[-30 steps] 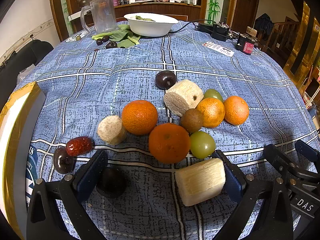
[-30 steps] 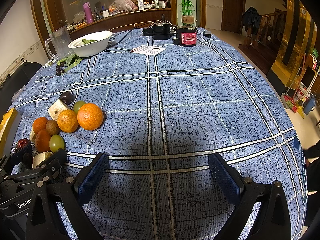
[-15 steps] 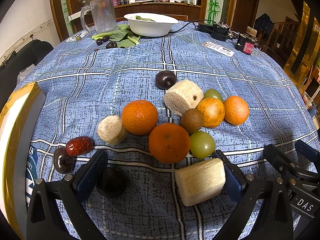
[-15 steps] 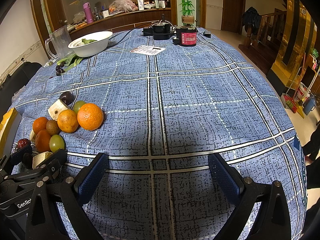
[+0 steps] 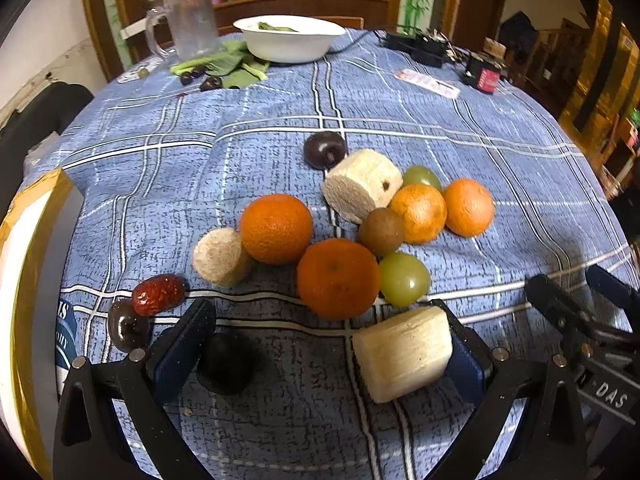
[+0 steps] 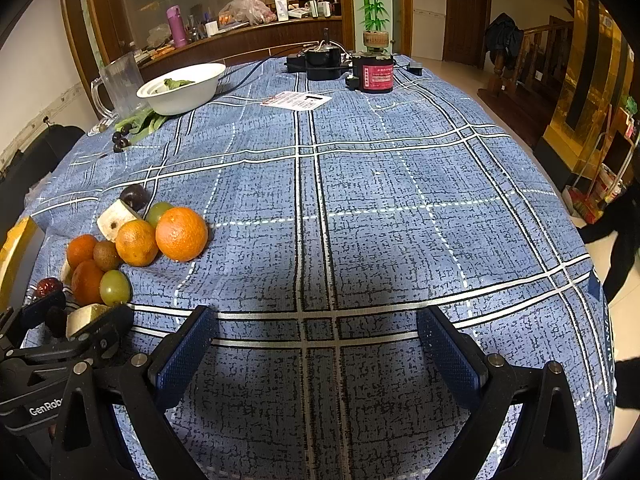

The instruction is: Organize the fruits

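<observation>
A heap of fruit lies on the blue checked tablecloth (image 5: 280, 128): several oranges (image 5: 338, 278), green grapes (image 5: 404, 278), a kiwi (image 5: 380, 231), dark plums (image 5: 324, 150), a red date (image 5: 158, 294) and pale cane pieces (image 5: 362, 184). My left gripper (image 5: 326, 346) is open, low over the cloth. A dark plum (image 5: 226, 362) sits by its left finger and a cane piece (image 5: 402, 354) touches its right finger. My right gripper (image 6: 316, 346) is open and empty over bare cloth, right of the heap (image 6: 182, 234).
A white bowl (image 5: 290, 38) with greens, a glass jug (image 5: 188, 20), leaves and dark fruits stand at the far edge. A black power unit (image 6: 320, 64) and a red can (image 6: 378, 72) are far right. A gold-rimmed box (image 5: 24, 280) is at the left.
</observation>
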